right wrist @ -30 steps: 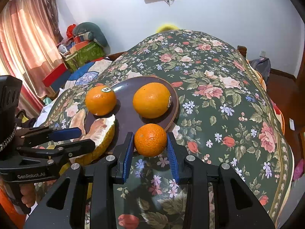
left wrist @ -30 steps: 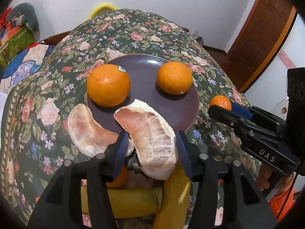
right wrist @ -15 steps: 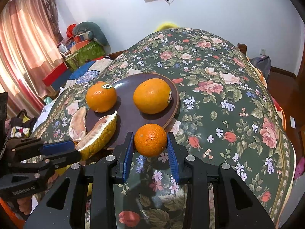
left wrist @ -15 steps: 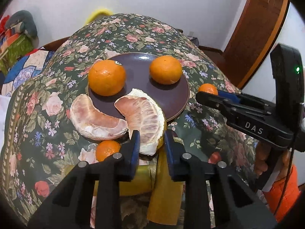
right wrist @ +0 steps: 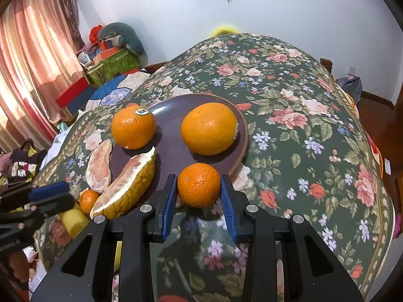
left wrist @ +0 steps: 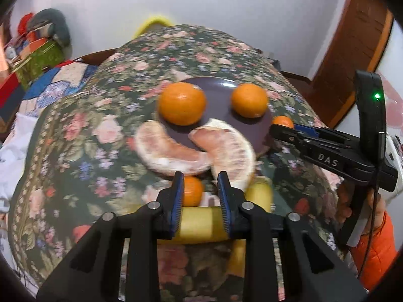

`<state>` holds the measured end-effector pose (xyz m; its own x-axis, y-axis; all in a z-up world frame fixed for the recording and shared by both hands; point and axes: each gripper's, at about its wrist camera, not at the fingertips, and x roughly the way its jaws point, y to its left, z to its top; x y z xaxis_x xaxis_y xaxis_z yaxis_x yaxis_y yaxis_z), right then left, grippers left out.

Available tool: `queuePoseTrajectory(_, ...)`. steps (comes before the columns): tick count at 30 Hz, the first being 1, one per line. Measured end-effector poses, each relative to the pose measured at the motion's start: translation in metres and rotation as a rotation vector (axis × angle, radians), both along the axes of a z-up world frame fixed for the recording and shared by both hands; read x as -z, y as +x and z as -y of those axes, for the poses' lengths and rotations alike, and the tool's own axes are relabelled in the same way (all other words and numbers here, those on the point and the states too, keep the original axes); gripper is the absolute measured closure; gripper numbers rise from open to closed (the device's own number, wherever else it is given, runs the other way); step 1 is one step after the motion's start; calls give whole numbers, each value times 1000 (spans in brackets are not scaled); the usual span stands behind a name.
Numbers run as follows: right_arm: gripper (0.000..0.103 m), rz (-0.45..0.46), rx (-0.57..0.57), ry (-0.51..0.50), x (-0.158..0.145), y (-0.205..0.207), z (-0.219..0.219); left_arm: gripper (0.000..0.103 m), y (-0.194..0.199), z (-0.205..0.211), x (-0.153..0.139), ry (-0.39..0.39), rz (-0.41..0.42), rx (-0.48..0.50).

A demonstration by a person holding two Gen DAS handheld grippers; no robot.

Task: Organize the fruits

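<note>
A dark brown plate [right wrist: 176, 151] on the floral tablecloth holds two oranges [right wrist: 133, 127] [right wrist: 209, 128]. Two peeled pomelo wedges [left wrist: 231, 151] [left wrist: 161, 151] lie across its near rim. My left gripper [left wrist: 200, 188] is open and empty, pulled back above a small mandarin [left wrist: 192, 191] and a banana [left wrist: 199, 224]. My right gripper [right wrist: 199, 193] is shut on a small orange [right wrist: 199, 183] at the plate's near edge; it also shows in the left wrist view [left wrist: 283, 122].
The floral table [right wrist: 289, 125] falls away at the right and far sides. A bed with boxes and cushions [right wrist: 113, 52] stands at the left, by a pink curtain [right wrist: 32, 63]. A wooden door [left wrist: 352, 58] is at the right.
My left gripper let go of the right pomelo wedge, which now rests on the plate's rim, and drew back towards me. My right gripper still holds the small orange in nearly the same place.
</note>
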<state>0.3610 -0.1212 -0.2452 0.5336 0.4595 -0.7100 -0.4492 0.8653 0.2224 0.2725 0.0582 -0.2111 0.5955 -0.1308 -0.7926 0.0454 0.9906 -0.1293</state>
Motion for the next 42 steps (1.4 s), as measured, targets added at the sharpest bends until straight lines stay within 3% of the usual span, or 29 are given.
queuePoseTrajectory(1, 72, -2, -3, -3, 1, 2, -2, 64, 1, -5, 1, -1, -5, -15)
queuePoseTrajectory(6, 72, 2, -11, -31, 2, 10, -13, 63, 2, -25, 9, -12, -30, -65)
queuePoseTrajectory(10, 72, -10, -19, -56, 5, 15, -20, 56, -1, -32, 14, -27, -40, -80)
queuePoseTrajectory(11, 70, -19, -22, -61, 6, 16, -21, 53, -2, -32, 14, -26, -37, -82)
queuePoseTrajectory(14, 53, -27, -23, -61, 6, 16, -23, 45, -3, -32, 13, -29, -31, -86)
queuePoseTrajectory(17, 51, -14, -25, -64, 1, 10, -24, 45, -6, -32, 10, -30, -30, -86)
queuePoseTrajectory(27, 50, 40, -39, -51, -33, -35, -21, 45, -34, -31, -11, -44, -5, -93)
queuePoseTrajectory(33, 24, 72, -44, -68, -47, -74, -28, 43, -62, -33, -24, -46, 15, -100)
queuePoseTrajectory(39, 20, 50, -78, -120, -39, -103, -42, 42, -90, -37, -31, -26, 23, -96)
queuePoseTrajectory(42, 20, 29, -90, -127, -30, -112, -49, 32, -104, -42, -35, -20, 45, -111)
